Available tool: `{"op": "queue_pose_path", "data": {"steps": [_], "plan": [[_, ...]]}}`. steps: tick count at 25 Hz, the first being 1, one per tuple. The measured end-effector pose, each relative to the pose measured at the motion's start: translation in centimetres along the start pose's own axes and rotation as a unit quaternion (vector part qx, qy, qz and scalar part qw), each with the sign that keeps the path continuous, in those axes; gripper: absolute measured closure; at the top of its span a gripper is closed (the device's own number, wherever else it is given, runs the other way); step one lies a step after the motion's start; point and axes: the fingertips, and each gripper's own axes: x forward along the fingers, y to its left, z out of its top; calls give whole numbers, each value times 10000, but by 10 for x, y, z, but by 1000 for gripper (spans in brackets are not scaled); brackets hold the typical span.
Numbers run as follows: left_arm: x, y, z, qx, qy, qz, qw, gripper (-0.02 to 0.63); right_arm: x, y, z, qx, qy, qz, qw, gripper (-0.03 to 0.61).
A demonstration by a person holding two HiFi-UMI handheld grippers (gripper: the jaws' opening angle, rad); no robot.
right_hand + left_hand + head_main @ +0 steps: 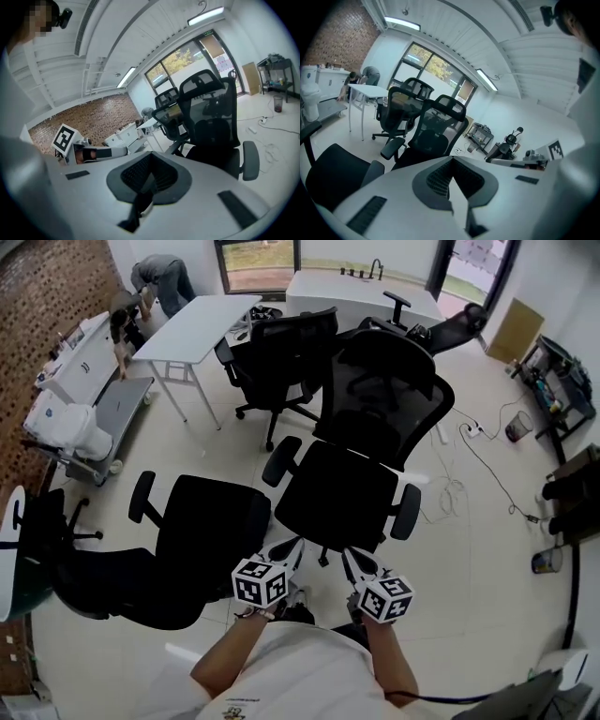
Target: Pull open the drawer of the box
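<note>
Left gripper (285, 550), right gripper (355, 564): jaws pressed together, empty. Ceiling lights (401, 22) show only in the gripper views.

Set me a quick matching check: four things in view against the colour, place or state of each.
1. left gripper
2. table
3. chair in front
4. other person

a. bent over near the brick wall
b. black, seat empty
c. fingers shut, nothing held
d. white, on thin legs

Pairs: 1-c, 2-d, 3-b, 4-a.
</note>
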Motion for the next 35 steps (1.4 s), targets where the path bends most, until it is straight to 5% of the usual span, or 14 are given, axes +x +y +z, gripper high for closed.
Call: {"op": "queue_pose_path", "data": {"steps": [17,35], "plan": [[48,-73,-15,422,472,-927,9937,611,-75,-52,-4,473,-552,-967,9927,592],[116,-229,-66,1104,1150,-2085,9650,611,-227,-131,-13,913,-1278,-2175,9633,591]]}}
